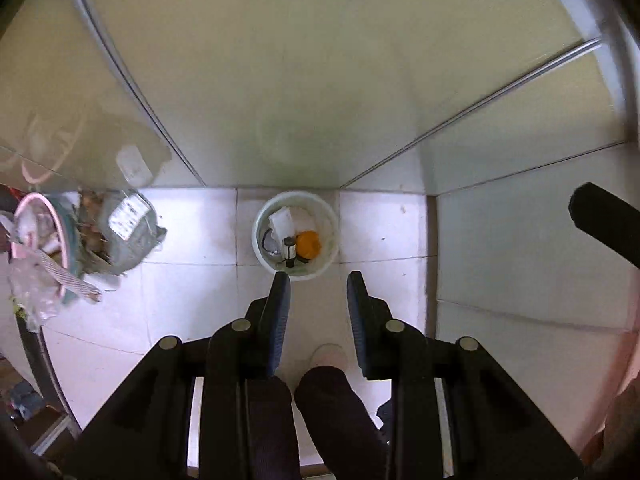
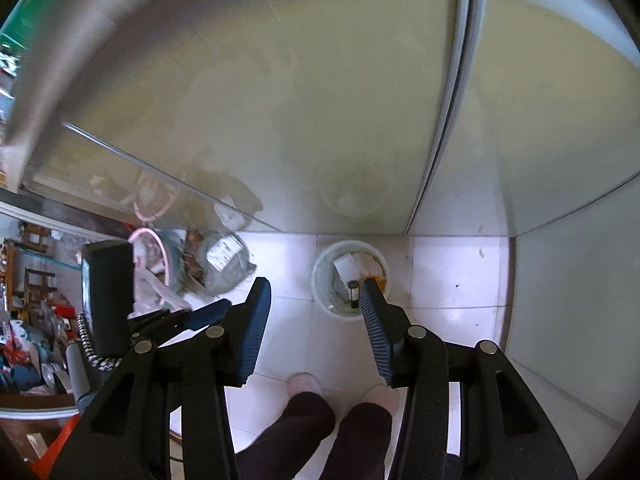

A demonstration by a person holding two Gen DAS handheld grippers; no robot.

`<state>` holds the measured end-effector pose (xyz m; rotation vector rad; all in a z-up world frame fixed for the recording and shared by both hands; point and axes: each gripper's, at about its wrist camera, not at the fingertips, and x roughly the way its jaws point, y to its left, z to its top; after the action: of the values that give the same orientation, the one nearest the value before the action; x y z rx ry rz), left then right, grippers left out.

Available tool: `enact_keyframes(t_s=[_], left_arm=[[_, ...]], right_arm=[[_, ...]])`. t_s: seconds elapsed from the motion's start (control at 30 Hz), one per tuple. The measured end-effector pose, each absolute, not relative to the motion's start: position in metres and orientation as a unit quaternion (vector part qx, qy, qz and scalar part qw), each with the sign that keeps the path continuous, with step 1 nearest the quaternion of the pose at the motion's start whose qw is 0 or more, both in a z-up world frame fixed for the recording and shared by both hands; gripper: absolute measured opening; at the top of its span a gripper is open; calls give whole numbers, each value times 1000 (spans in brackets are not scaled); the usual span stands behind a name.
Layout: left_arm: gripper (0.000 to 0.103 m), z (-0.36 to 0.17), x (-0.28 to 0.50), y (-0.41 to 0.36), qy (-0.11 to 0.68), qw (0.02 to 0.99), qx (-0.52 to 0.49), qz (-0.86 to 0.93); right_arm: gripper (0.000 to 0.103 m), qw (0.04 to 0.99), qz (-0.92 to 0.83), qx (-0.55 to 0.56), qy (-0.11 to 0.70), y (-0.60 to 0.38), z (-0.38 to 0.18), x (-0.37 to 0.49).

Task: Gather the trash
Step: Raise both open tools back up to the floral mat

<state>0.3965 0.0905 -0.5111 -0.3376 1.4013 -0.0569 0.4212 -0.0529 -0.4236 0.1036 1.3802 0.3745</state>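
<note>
A white bin (image 1: 296, 236) stands on the tiled floor against the wall. It holds an orange round item (image 1: 309, 245), white paper (image 1: 286, 218) and a small dark-capped bottle (image 1: 289, 250). My left gripper (image 1: 318, 280) is open and empty, high above the floor just in front of the bin. My right gripper (image 2: 314, 286) is open and empty too, above the same bin (image 2: 350, 280), its right finger covering part of the rim. The left gripper also shows in the right wrist view (image 2: 108, 292).
A pile of rubbish with a grey bag (image 1: 124, 232) and a pink-rimmed basket (image 1: 40, 236) lies left of the bin, also in the right wrist view (image 2: 208, 264). Glossy cabinet doors (image 1: 320, 80) rise behind. The person's legs and feet (image 2: 320, 412) stand below the grippers.
</note>
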Motion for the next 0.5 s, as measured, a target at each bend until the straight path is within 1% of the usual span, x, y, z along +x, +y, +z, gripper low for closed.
enact_keyframes(t_s=[0.03,0.23,0.37,0.5], left_arm=[[27,-498,394,92,637,754,-155,-28],[27,-362,367,108,578,799,-161,-46],[27,-283,351,116,529,834,-148,-53],[27,-216,334,125,481,866,-125,-58]], right_arm=[[43,759,171,48,626,-53,-404,419],[43,802,160,48,574,-57,-288,397],[43,830,154,50,533,-61,-226,380],[43,856,149,54,493,-58,-168,361]])
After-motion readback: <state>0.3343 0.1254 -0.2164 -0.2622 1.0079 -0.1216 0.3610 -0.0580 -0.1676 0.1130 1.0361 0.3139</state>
